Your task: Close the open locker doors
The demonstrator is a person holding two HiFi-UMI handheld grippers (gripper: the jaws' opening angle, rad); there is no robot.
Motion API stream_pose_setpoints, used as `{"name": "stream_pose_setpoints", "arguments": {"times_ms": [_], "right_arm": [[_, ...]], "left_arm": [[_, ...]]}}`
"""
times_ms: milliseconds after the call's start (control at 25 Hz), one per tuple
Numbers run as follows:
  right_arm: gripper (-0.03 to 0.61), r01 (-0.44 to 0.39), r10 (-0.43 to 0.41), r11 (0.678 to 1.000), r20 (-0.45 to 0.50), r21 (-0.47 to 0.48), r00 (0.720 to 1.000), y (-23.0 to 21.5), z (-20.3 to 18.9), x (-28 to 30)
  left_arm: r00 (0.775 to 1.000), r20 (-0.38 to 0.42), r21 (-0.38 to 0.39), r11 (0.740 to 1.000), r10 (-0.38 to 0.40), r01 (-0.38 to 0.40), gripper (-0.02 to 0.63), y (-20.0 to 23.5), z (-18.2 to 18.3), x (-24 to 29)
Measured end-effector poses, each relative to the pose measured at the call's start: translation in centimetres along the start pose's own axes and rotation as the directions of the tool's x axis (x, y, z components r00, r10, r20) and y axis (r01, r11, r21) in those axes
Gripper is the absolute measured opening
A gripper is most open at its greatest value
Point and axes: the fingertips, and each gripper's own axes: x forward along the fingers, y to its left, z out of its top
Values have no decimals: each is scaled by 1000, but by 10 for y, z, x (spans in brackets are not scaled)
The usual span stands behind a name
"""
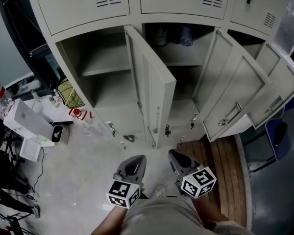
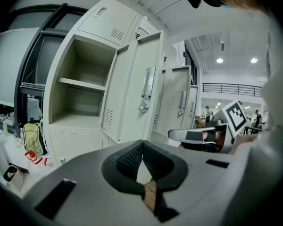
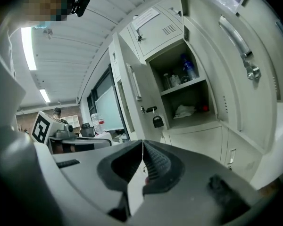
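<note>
Three locker doors hang open: left door [image 1: 154,94], middle door [image 1: 235,99], right door [image 1: 280,89], all swung out wide. Two tools, left tool [image 1: 134,164] and right tool [image 1: 176,158], both pinched closed on nothing, held low and well short of them. One bottle [image 1: 186,35] sits inside between the left and middle doors. Wood planks [image 1: 220,165] lie on the floor below.

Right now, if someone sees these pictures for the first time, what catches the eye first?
Most striking: the middle door swung out toward the person, with the right door and the far-right door open beside it. The left compartment stands bare, while bottles sit on a shelf further right. Below, the left gripper and the right gripper are shut and empty.
</note>
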Motion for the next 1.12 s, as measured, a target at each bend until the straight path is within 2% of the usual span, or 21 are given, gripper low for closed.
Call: {"name": "stream_pose_setpoints", "arguments": {"times_ms": [240,800,1120], "right_arm": [[28,8,-8,1000,0,12,1000,-11,2,5],[28,99,-100,994,20,38,995,-32,16,25],[28,97,-97,995,5,35,995,-32,16,43]], "left_arm": [[1000,-5,-1,1000,13,-13,17,5,2,6],[999,-33,22,999,-39,40,17,31,15,21],[998,-43,17,999,-44,44,17,49,17,23]]}}
